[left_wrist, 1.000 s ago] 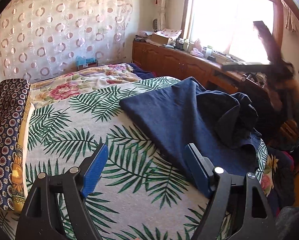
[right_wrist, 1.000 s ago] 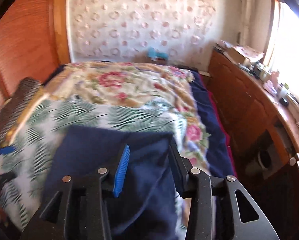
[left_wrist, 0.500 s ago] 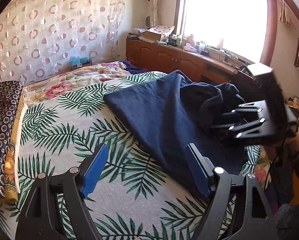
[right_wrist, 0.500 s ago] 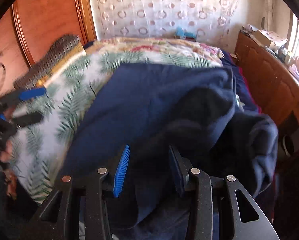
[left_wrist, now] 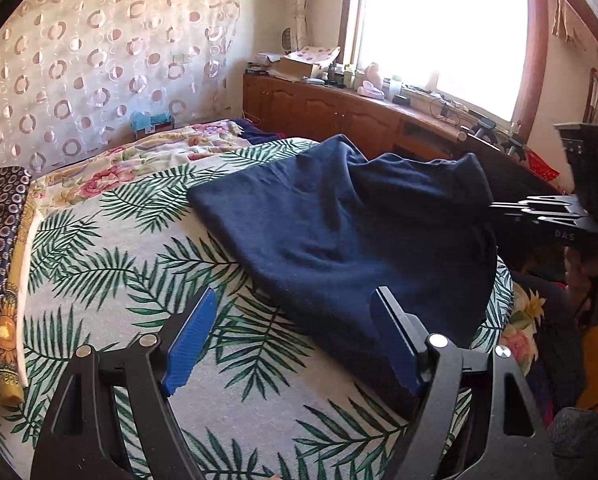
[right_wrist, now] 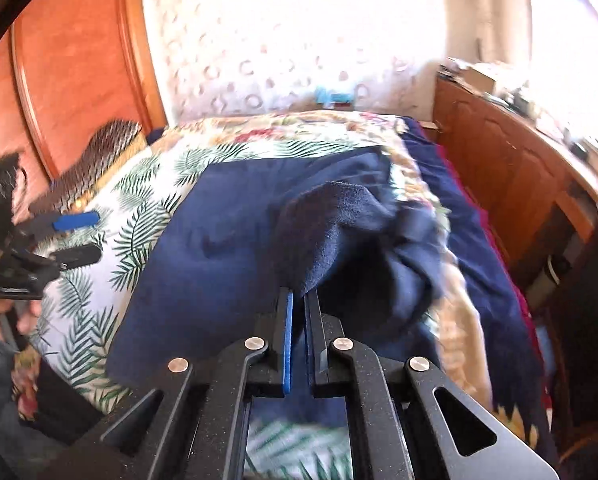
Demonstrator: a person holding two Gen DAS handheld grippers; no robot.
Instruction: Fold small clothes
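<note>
My right gripper (right_wrist: 298, 300) has just snapped closed on a bunched edge of the dark blue garment (left_wrist: 339, 224) lying on the leafy bedspread (left_wrist: 111, 264), so I can start folding while my left gripper (left_wrist: 295, 336) waits open beside it

Navy garment (left_wrist: 339, 224); green palm-leaf bedsheet (left_wrist: 111, 280); blue-padded tongs (left_wrist: 295, 332).

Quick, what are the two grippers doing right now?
Left gripper: open, holding nothing.
Right gripper: its jaws have just closed on a fold of the navy garment.
</note>
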